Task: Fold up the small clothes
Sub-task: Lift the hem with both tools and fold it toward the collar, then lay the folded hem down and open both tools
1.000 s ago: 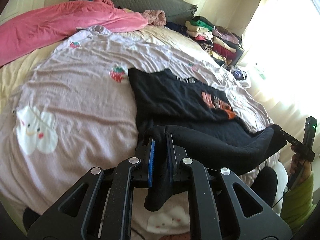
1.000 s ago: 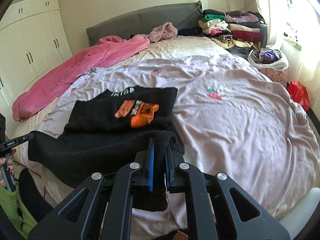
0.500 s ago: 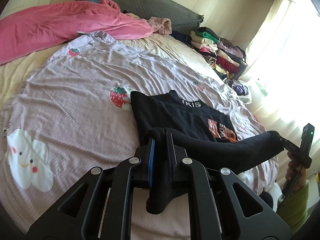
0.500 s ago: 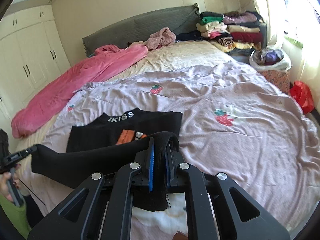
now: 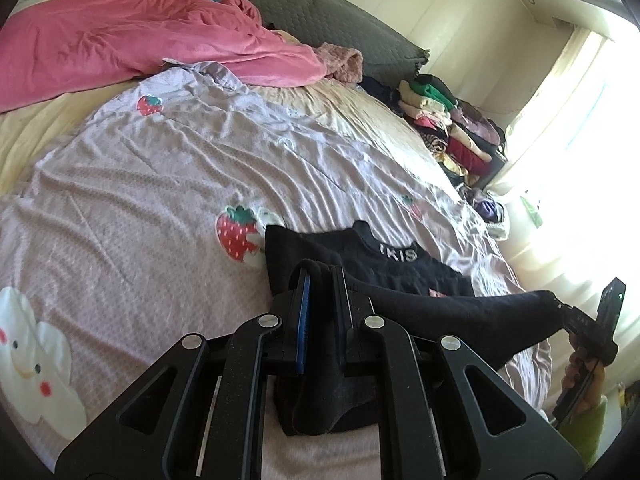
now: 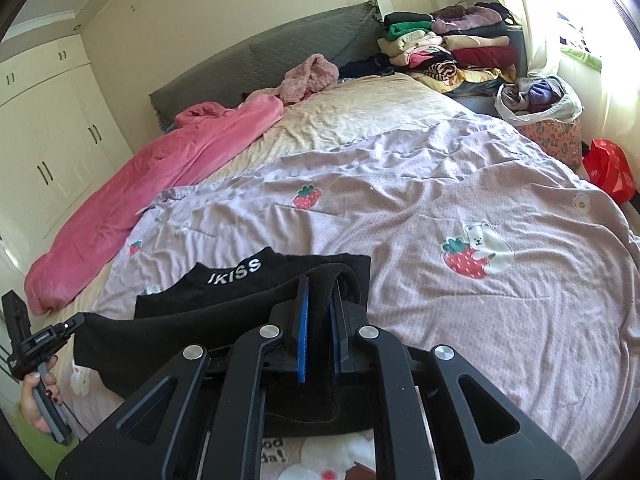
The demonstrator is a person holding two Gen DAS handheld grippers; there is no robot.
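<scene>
two hand-held grippers [image 5: 320, 280] [image 6: 319, 292] pinch black shirt [image 5: 400, 276].

A wide bed [image 6: 360, 116] fills the room, backed by a grey quilted headboard [image 6: 264, 56]. A cream sheet covers the mattress near the head, and over the nearer part lies a rumpled lilac blanket [image 6: 480, 320] printed with strawberries, bears and white clouds. Along the far left edge a pink duvet [image 6: 160, 184] is bunched in a long roll, one end touching a fuzzy dusty-pink garment [image 6: 308, 78] by the headboard. On the lilac blanket lies a black top [image 6: 256, 280] with white lettering at its collar, its near hem lifted clear of the cover. Stacked folded clothes [image 6: 444, 48] sit at the bed's far right corner.
</scene>
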